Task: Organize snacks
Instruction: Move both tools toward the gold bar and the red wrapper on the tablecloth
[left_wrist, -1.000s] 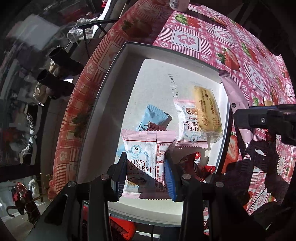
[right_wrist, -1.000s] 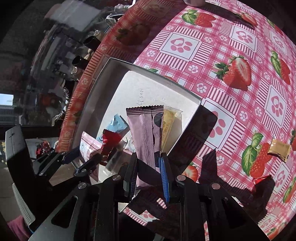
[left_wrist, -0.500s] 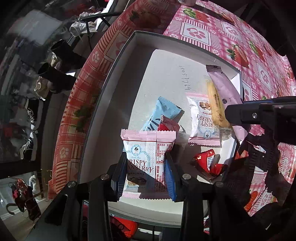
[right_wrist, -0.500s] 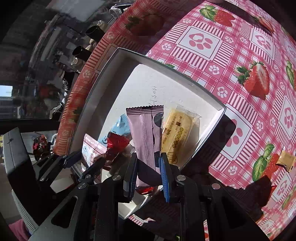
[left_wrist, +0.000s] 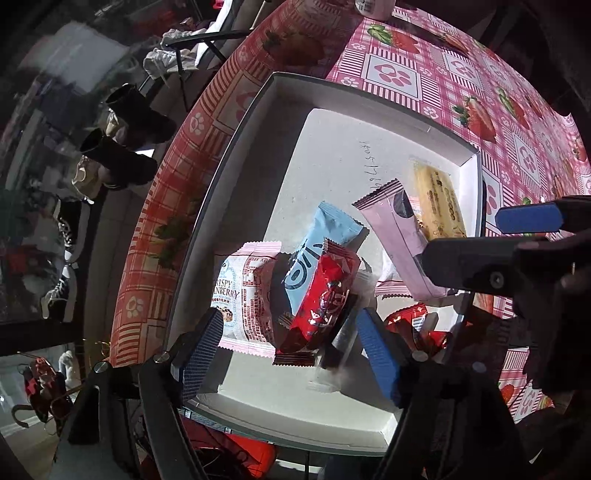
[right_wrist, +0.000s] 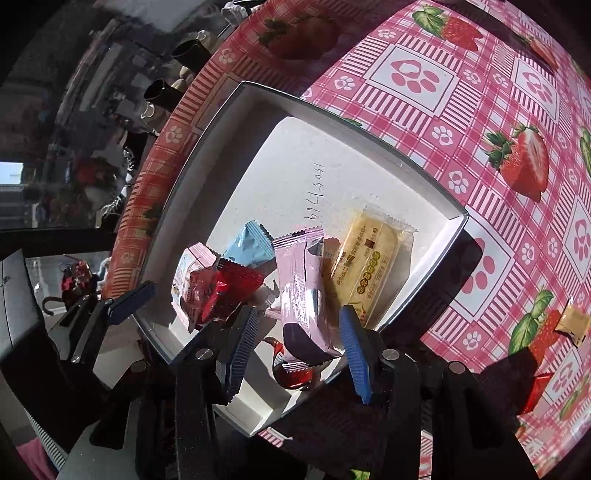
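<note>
The white box (left_wrist: 280, 92) sits at the surface's (right_wrist: 480, 92) edge. Left gripper (left_wrist: 288, 354) fingers are opening around the cranberry packet (left_wrist: 240, 295) and red packet (left_wrist: 321, 299), untouched. Right gripper (right_wrist: 295, 343) fingers are opening beside the pink bar (right_wrist: 303, 291), near the box's right wall. The far half of the box floor lies bare.

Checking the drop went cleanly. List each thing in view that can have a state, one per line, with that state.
Left gripper: jaws opening, pads clear of the packets.
Right gripper: jaws opening, pads off the pink packet.
White box: open-topped, on the tablecloth.
Cranberry packet: lying in the box.
Red packet: resting on the blue packet.
Pink packet: in the box, partly over the yellow packet.
</note>
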